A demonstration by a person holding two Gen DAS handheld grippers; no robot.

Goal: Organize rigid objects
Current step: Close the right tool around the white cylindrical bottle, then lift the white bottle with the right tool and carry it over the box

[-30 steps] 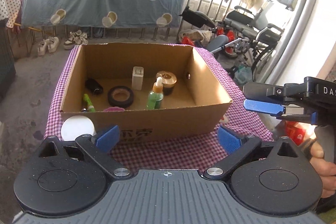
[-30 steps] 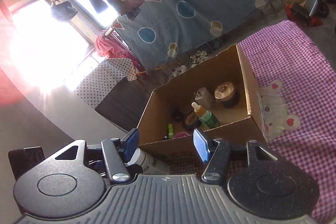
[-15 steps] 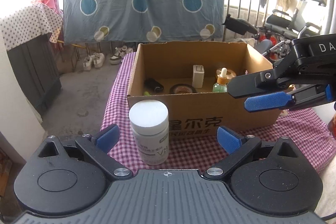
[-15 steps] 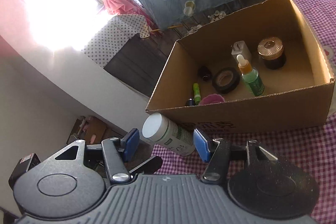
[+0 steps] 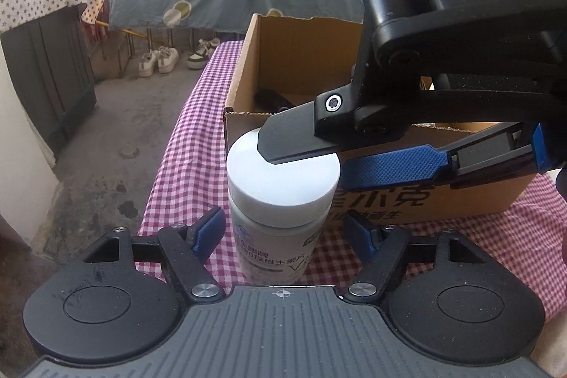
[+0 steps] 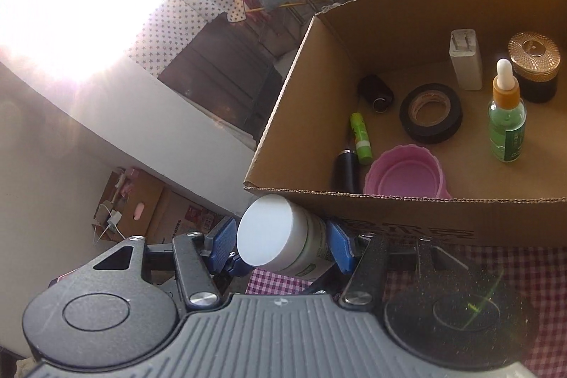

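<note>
Two grippers (image 5: 283, 232) (image 6: 280, 245), one bottle (image 5: 281, 186), one box (image 6: 389, 211)

the bottle (image 5: 281, 197) was white with a white cap. the cloth (image 5: 184, 144) under it was purple-and-white check. the box (image 6: 304, 116) was plain brown cardboard. inside, the tape roll (image 6: 431, 118) was black, the cup (image 6: 407, 174) pink, the dropper bottle (image 6: 506, 126) green with an orange collar. the gripper pads (image 5: 209, 229) were blue.
</note>
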